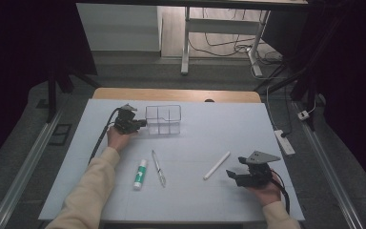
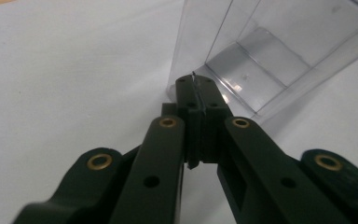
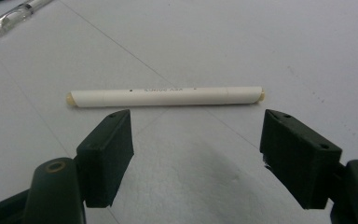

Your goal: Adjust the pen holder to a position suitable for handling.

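Beside the clear plastic box (image 1: pixel 163 119), the left gripper (image 1: pixel 140 123) rests low, its jaws pressed together on the box's thin left wall. Well apart from the box, toward the person, the right gripper (image 1: pixel 232 175) holds its jaws spread. The right gripper view shows fine print on the smooth white marker (image 3: pixel 165 96) just beyond the jaws.

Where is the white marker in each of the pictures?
High view: the white marker lies slanted on the table, right of the middle, just left of the right tool.
Left gripper view: not in it.
Right gripper view: the marker lies crosswise just beyond the open jaws.
Shared landmark: the clear pen, left of the marker in the high view, at the top left corner in the right gripper view.
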`<action>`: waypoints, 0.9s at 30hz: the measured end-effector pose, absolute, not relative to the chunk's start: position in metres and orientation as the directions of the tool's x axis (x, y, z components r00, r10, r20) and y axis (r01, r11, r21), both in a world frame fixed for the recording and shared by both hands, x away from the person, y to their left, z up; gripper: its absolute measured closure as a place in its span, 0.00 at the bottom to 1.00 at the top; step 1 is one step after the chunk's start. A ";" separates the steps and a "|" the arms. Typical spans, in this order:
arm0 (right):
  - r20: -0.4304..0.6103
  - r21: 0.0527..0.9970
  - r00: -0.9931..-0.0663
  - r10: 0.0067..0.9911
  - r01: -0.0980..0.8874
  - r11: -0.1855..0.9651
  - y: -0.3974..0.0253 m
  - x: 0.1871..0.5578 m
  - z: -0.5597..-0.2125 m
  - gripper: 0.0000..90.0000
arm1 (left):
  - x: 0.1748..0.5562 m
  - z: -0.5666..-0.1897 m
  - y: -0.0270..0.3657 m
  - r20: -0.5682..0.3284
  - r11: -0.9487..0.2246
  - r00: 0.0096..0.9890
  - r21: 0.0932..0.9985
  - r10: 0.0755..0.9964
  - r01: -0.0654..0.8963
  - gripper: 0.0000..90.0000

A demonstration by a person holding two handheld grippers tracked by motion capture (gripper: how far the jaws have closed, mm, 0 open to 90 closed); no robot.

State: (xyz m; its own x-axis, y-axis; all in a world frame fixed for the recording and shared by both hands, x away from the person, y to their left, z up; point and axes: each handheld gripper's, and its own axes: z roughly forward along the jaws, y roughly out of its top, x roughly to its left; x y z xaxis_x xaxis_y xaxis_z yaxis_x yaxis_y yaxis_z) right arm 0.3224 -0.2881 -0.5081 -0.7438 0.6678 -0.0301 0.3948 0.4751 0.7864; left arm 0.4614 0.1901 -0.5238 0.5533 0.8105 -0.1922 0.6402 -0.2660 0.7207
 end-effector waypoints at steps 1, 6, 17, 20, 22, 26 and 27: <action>-0.031 0.786 -0.744 0.667 0.395 0.476 -0.288 0.322 -0.508 0.28 | 0.462 -0.524 0.190 -0.196 -0.261 0.551 0.722 0.811 0.641 0.99; -0.030 0.785 -0.744 0.667 0.395 0.477 -0.288 0.322 -0.508 0.28 | 0.464 -0.524 0.188 -0.200 -0.256 0.550 0.723 0.811 0.641 0.99; -0.030 0.783 -0.745 0.666 0.397 0.479 -0.288 0.322 -0.509 0.28 | 0.468 -0.523 0.178 -0.196 -0.273 0.567 0.723 0.800 0.635 0.99; -0.031 0.780 -0.745 0.666 0.398 0.483 -0.289 0.322 -0.509 0.28 | 0.471 -0.523 0.172 -0.193 -0.281 0.576 0.724 0.794 0.630 0.99; -0.029 0.783 -0.745 0.666 0.398 0.479 -0.288 0.322 -0.509 0.28 | 0.472 -0.523 0.168 -0.176 -0.296 0.582 0.724 0.794 0.623 0.99; -0.028 0.783 -0.744 0.667 0.399 0.477 -0.288 0.322 -0.509 0.28 | 0.474 -0.523 0.163 -0.177 -0.300 0.589 0.724 0.789 0.621 0.99; -0.027 0.784 -0.744 0.667 0.399 0.477 -0.288 0.321 -0.509 0.28 | 0.475 -0.523 0.160 -0.172 -0.308 0.595 0.724 0.785 0.617 0.99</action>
